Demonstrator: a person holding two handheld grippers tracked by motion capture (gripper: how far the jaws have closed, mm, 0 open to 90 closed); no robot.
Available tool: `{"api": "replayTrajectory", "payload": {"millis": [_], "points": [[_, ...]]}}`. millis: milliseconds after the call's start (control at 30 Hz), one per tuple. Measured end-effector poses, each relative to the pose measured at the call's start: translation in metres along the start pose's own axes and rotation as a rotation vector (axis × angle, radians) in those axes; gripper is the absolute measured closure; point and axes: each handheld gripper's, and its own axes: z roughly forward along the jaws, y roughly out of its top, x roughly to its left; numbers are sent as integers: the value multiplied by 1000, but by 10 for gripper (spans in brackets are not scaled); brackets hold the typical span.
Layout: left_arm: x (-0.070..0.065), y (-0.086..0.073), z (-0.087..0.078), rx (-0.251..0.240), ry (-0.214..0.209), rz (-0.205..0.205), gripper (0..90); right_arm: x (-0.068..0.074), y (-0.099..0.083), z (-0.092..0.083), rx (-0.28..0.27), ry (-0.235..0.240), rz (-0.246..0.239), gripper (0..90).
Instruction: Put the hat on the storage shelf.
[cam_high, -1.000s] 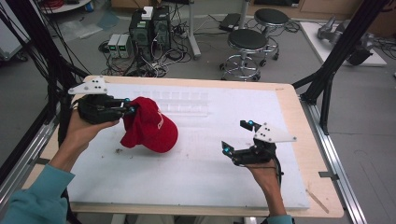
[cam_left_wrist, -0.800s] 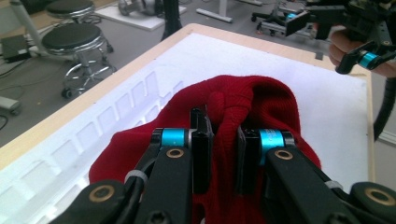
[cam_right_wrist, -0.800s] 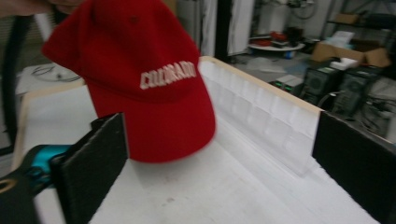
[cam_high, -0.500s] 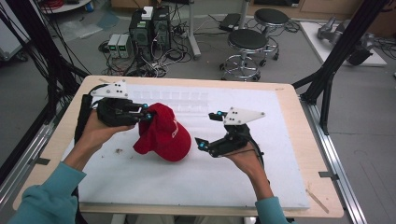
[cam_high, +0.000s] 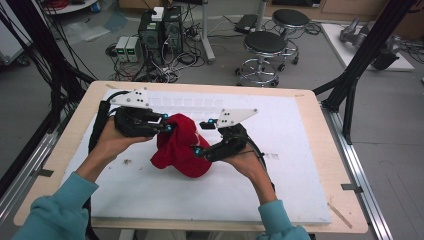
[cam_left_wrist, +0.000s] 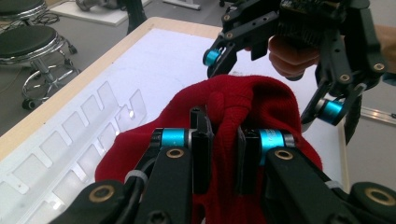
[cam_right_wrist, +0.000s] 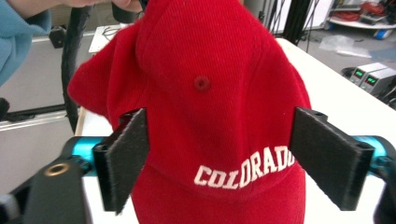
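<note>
A red cap (cam_high: 180, 145) with white "COLORADO" lettering (cam_right_wrist: 245, 169) is held up over the white board (cam_high: 280, 190) near its middle. My left gripper (cam_high: 166, 122) is shut on a bunched fold of the cap's fabric (cam_left_wrist: 224, 112) at its left side. My right gripper (cam_high: 200, 137) has come in from the right. Its jaws have just been closing and stand either side of the cap's front (cam_right_wrist: 201, 84). I see a gap at the right pad (cam_right_wrist: 331, 158), so they are not pressing on it. The cap's brim is hidden.
The board lies on a wooden table (cam_high: 320, 125) with black frame struts (cam_high: 360, 70) at the right and cables at the left. Two stools (cam_high: 265, 45) and electronics boxes (cam_high: 160, 30) stand on the floor beyond the far edge.
The left gripper carried the cap rightward toward the board's middle. The right gripper moved left and up to the cap, and its jaws narrowed around it.
</note>
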Motion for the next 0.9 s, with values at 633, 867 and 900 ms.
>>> {"api": "replayTrajectory", "payload": {"millis": [633, 867, 900], "points": [[2, 1, 1, -5, -23, 4, 804, 0, 5, 14, 31, 15, -4, 775], [3, 1, -3, -15, -11, -5, 803, 2, 8, 13, 15, 2, -2, 865], [3, 1, -4, -16, -14, -5, 803, 2, 8, 13, 14, -5, 2, 869]]}}
